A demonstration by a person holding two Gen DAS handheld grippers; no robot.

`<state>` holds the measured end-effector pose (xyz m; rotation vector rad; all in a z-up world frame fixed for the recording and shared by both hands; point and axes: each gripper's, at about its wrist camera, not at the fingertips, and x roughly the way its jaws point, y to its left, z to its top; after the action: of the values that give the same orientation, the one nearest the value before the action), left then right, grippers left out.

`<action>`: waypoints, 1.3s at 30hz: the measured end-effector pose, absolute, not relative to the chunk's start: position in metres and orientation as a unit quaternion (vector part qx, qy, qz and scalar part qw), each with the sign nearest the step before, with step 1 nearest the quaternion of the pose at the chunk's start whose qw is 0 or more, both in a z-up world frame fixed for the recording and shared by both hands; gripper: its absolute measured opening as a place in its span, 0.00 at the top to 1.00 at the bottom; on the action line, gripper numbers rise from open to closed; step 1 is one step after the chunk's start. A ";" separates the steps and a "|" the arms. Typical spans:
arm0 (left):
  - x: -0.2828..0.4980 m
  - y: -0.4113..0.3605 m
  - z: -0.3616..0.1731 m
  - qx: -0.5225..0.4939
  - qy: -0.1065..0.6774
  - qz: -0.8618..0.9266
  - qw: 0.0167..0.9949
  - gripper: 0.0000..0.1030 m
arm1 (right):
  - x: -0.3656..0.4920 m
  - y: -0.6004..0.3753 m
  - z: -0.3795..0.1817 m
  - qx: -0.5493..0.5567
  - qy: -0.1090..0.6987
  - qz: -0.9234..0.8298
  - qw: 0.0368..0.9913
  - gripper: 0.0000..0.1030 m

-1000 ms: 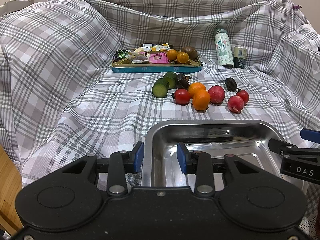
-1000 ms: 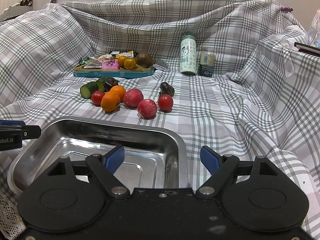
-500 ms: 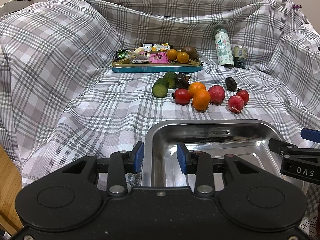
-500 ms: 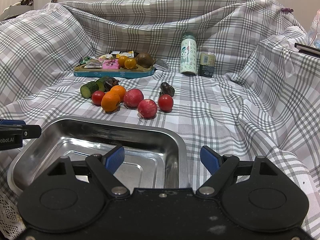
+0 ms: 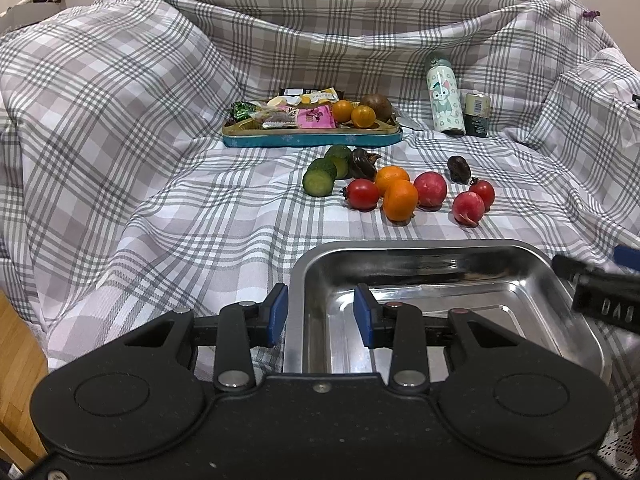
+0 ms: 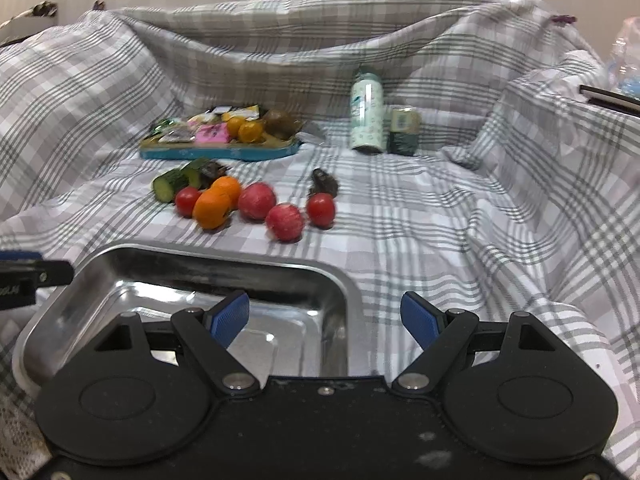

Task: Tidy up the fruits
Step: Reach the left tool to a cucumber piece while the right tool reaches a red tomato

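Observation:
An empty steel tray (image 5: 560, 276) (image 6: 344, 284) lies on the checked cloth right in front of me. Beyond it lies a cluster of fruit: two oranges (image 5: 400, 200) (image 6: 211, 209), tomatoes (image 5: 362, 194) (image 6: 321, 209), red round fruits (image 5: 430, 189) (image 6: 285, 222), cucumber pieces (image 5: 319, 177) (image 6: 168, 185) and dark fruits (image 5: 458, 168). My left gripper (image 5: 320, 315) is open and empty, straddling the tray's left rim. My right gripper (image 6: 325, 316) is open wide and empty over the tray's right rim.
A blue tin (image 5: 312, 139) (image 6: 224, 153) at the back holds snack packets, two small oranges and a brown fruit. A white patterned bottle (image 5: 444, 100) (image 6: 366, 114) and a small jar (image 5: 477, 114) stand at the back right. Cloth folds rise on all sides.
The right wrist view has shifted and blurred: my right gripper is moving, lifting and tilting a little. The left gripper and the fruit have stayed put.

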<state>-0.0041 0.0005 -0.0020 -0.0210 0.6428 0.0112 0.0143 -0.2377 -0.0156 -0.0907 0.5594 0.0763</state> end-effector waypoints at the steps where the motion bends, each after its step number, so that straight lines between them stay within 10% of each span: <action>1: -0.004 -0.001 -0.002 -0.006 0.316 0.003 0.949 0.56 | 0.014 -0.240 -0.015 -0.041 0.269 0.027 0.962 0.16; 39: 0.092 -0.004 0.041 0.009 0.318 -0.023 0.948 0.56 | 0.074 -0.251 0.008 -0.014 0.310 0.072 0.948 0.24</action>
<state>0.0917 -0.0036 0.0413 0.0188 0.6469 -0.0472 0.0745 -0.2507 0.0081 -0.0276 0.6318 0.1463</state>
